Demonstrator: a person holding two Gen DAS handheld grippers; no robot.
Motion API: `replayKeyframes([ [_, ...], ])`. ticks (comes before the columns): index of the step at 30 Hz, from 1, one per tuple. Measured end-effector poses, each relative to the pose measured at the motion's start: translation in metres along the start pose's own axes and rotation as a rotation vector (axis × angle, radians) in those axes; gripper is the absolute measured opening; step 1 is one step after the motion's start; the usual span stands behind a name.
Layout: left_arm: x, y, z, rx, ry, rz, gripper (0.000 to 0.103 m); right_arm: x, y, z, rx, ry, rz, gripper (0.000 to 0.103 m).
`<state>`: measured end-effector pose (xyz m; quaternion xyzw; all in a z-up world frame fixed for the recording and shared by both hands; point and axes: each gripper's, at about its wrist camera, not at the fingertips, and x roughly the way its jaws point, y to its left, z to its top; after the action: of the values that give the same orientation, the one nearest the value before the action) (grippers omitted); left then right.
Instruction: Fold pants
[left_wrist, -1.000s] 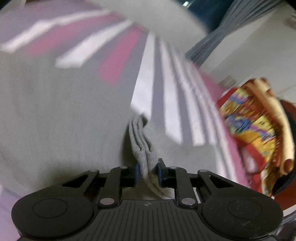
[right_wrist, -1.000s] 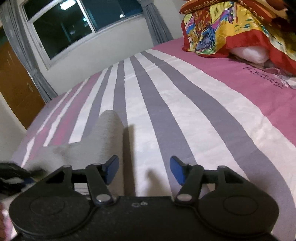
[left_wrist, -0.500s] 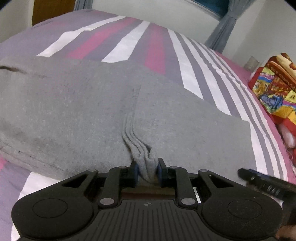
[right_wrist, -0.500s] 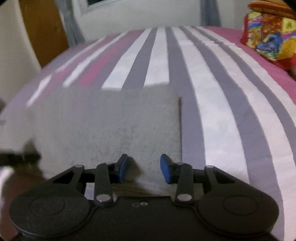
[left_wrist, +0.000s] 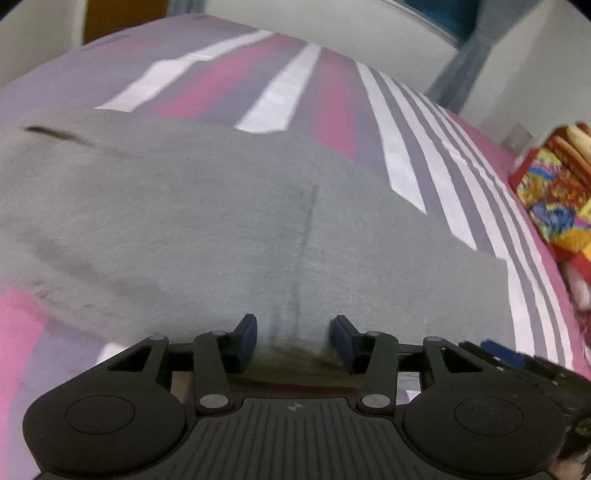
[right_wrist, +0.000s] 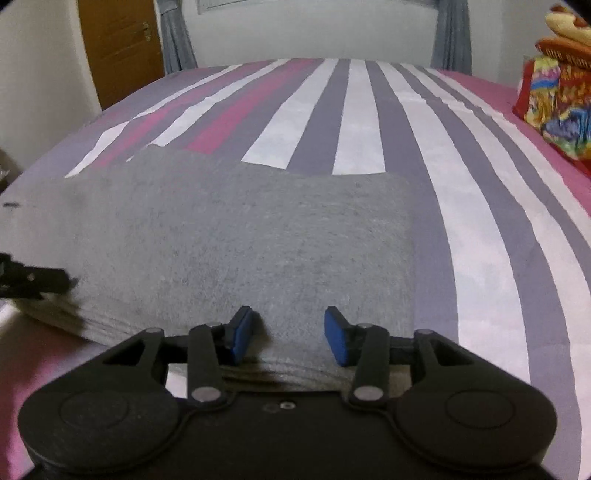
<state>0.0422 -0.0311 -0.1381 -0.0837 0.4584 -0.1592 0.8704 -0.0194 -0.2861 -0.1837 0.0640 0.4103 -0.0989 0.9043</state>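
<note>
Nearest the left wrist camera, the left tool has just let go: its blue pads, which half a second ago pinched a bunched ridge of cloth, have been spreading and now stand apart with the fabric lying loose and flat between them, untouched. The right tool is likewise spread, its jaws having just opened a little further, straddling the near edge of the cloth without pressing it. Between and beyond both tools lie the soft grey knit pants, folded into a thick, roughly rectangular stack along the near edge of the bed, its layered edges showing at the near side. A faint crease runs away from the left tool where the pinch was. I judge this fold laid down and released; what remains is probably smoothing or another fold. Farther off, the pink, grey and white striped sheet stretches to the far edge, with a bright patterned blanket bundled at the right edge.
</note>
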Motion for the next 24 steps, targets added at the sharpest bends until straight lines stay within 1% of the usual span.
replayKeyframes([
  [1,-0.004,0.003,0.0,-0.002,-0.01,0.006,0.046,-0.003,-0.001,0.002,0.015,0.0,0.003,0.044],
  [3,-0.01,0.012,-0.003,0.0,-0.023,0.025,0.046,-0.012,0.004,0.003,0.035,-0.031,0.029,0.043],
  [7,-0.008,0.028,-0.009,-0.034,-0.02,0.05,0.047,-0.008,0.029,0.013,-0.016,-0.054,0.053,0.042],
  [9,-0.005,0.029,-0.01,-0.04,-0.017,0.051,0.047,-0.001,0.042,0.016,-0.046,-0.038,0.053,0.043],
  [11,-0.006,0.029,-0.011,-0.038,-0.016,0.053,0.047,0.013,0.051,0.012,-0.076,0.018,0.041,0.045],
  [13,-0.007,0.032,-0.008,-0.055,-0.014,0.038,0.047,0.018,0.055,0.011,-0.1,0.014,0.026,0.045],
  [15,-0.014,0.039,-0.008,-0.093,-0.01,0.014,0.047,0.017,0.052,0.014,-0.079,0.026,0.034,0.045],
  [17,-0.02,0.048,-0.007,-0.122,-0.019,0.012,0.047,0.012,0.052,0.017,-0.07,0.034,0.033,0.045],
  [19,-0.027,0.058,-0.006,-0.135,-0.035,0.006,0.047,0.006,0.06,0.02,-0.075,0.022,0.049,0.045],
  [22,-0.037,0.073,-0.006,-0.151,-0.057,0.034,0.047,0.01,0.078,0.026,-0.105,0.016,0.079,0.044],
  [24,-0.043,0.089,-0.007,-0.182,-0.065,0.049,0.047,0.016,0.089,0.028,-0.115,0.014,0.086,0.045],
])
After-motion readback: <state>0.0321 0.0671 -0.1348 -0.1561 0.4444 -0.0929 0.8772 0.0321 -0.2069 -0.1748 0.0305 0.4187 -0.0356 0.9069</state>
